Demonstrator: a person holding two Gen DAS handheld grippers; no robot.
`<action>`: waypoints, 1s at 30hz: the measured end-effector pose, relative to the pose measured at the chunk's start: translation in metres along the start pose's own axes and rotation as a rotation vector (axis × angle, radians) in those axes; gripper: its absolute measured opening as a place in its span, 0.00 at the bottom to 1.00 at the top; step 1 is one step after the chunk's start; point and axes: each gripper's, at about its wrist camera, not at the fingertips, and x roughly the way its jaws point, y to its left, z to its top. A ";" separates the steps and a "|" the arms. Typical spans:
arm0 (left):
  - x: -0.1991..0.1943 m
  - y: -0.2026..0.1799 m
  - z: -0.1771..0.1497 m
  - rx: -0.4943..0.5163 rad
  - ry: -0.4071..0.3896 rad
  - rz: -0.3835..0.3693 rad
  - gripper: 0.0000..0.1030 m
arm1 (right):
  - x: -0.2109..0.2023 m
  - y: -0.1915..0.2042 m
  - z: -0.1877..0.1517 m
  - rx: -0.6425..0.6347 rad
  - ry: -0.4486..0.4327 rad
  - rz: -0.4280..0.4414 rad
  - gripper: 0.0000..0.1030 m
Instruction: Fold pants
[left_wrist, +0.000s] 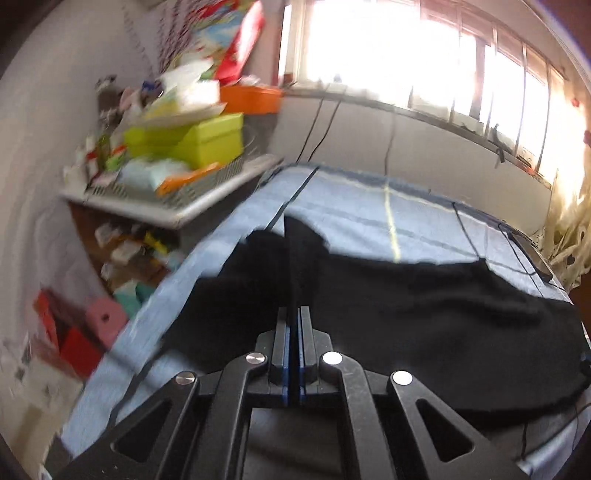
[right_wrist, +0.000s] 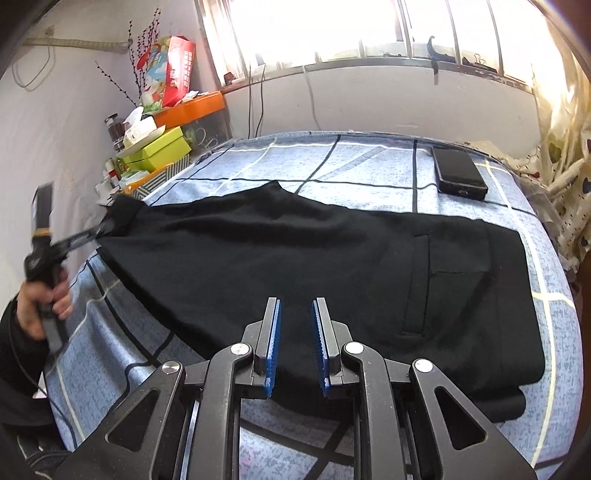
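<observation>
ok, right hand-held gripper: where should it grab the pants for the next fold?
Probably the waistband corner of the pants, nearest the right hand-held gripper. Come in low from the near bed edge: the fabric lies flat there, with that edge free to pinch.

Black pants (right_wrist: 295, 266): one pair, dark knit-like fabric, laid flat lengthwise across a bed with a blue checked cover. Waist end to the right, doubled over, with a slit pocket (right_wrist: 421, 280) facing up. Leg end tapers toward the left edge of the bed, where its tip is raised off the cover. Surface mostly smooth, with shallow creases along the upper edge.
</observation>
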 end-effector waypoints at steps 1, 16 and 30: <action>0.000 0.010 -0.003 -0.041 0.024 -0.019 0.05 | 0.000 -0.001 -0.001 0.006 0.003 -0.004 0.18; -0.007 0.052 0.007 -0.173 0.033 0.145 0.12 | -0.055 -0.068 -0.022 0.222 -0.039 -0.297 0.49; -0.001 -0.116 -0.015 0.278 0.168 -0.365 0.13 | -0.050 -0.121 -0.022 0.452 -0.001 -0.351 0.15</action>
